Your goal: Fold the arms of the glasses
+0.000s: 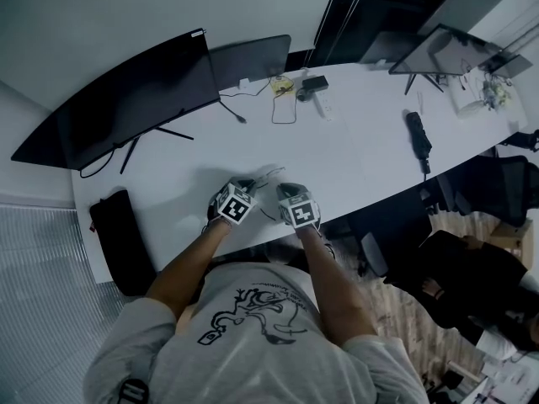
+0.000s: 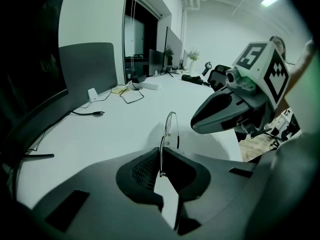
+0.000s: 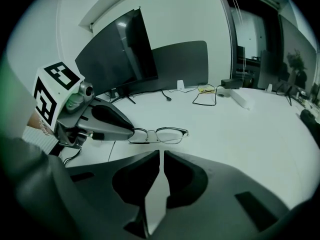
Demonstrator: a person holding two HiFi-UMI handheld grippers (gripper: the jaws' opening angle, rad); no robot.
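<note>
**Left gripper** (image 2: 161, 158): the jaws are clamped on one end of the thin metal-framed glasses (image 2: 170, 128). In the left gripper view the wire rim runs straight up from between the dark ribbed pads (image 2: 142, 169), edge-on.

**Right gripper** (image 3: 161, 154): the jaws are drawn together with only a narrow slit between them, and nothing is in it. The tips point at the glasses from just beside them, apart from the frame.

**Glasses:** in the right gripper view both lenses face the camera, and the frame extends sideways from the left gripper's tip. Whether the arms are folded cannot be told.

**Surroundings:** both grippers are near the front edge of the long white table (image 1: 362, 154). A large black monitor (image 1: 139, 99) stands behind them, and a looped black cable (image 1: 284, 112) lies well apart, farther back.
</note>
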